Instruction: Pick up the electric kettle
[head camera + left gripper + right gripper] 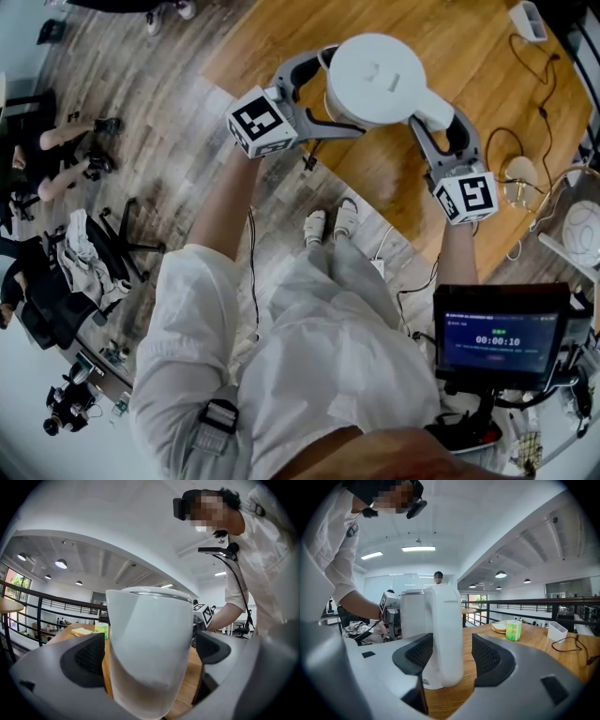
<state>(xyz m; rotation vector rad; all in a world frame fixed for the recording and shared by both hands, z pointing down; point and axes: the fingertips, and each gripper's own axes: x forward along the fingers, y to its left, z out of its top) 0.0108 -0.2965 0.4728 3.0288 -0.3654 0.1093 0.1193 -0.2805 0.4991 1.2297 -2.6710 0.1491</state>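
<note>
The kettle (375, 80) stands on the wooden tabletop (281, 28). The left tool (149, 653) is spread wide around its body, not pressing on it. The right tool (452, 656) is spread about the handle (447, 634), with a gap on one side.

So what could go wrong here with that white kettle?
The right gripper straddles the handle with a gap on one side; lifted now, it could slip. The left gripper, wide open, flanks the smooth kettle and might nudge it; the table edge looks close.
</note>
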